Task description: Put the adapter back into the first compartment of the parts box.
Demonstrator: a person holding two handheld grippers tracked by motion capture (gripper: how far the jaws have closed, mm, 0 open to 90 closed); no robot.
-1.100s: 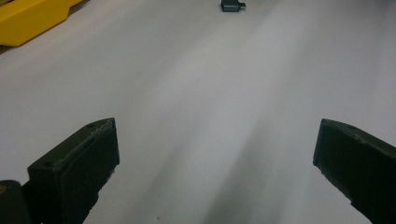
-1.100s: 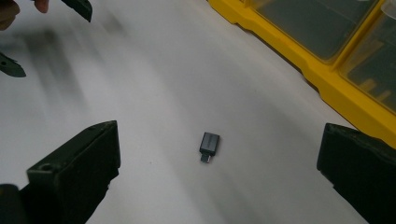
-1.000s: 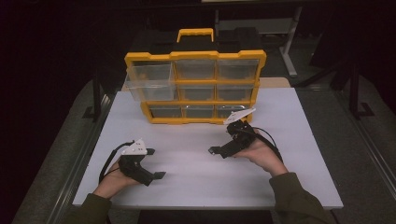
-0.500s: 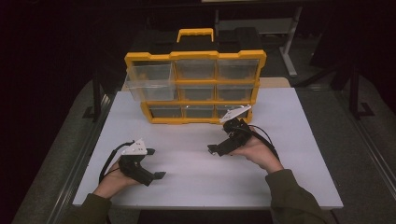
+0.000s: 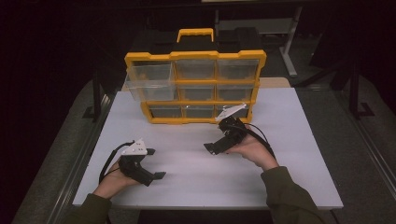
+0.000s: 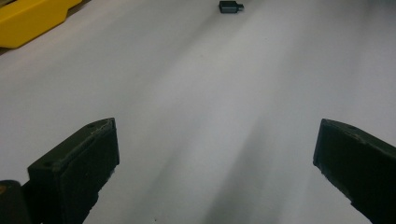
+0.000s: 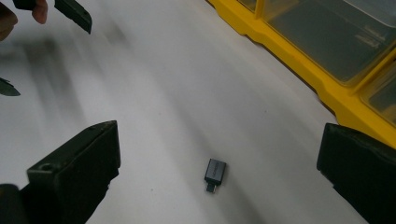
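Observation:
A small dark adapter plug (image 7: pixel 215 172) lies flat on the white table (image 5: pixel 289 154), just ahead of and between the wide-apart jaws of my right gripper (image 7: pixel 219 130). In the high view my right gripper (image 5: pixel 215 145) hovers in front of the yellow organizer (image 5: pixel 195 56), tilted down to the left, open and holding nothing. My left gripper (image 5: pixel 152 177) rests near the table's front left, also open and holding nothing. In the left gripper view (image 6: pixel 217 128) the adapter plug (image 6: pixel 231 6) lies far ahead.
The yellow organizer has rows of clear drawers and a carry handle (image 5: pixel 195 33); its top-left drawer (image 5: pixel 149 77) is pulled out. Its yellow base (image 7: pixel 299 60) runs close along the right of the plug. Beyond the table stand dark floor and stand legs.
My right gripper has drifted slightly left and toward the organizer. The left gripper has stayed put.

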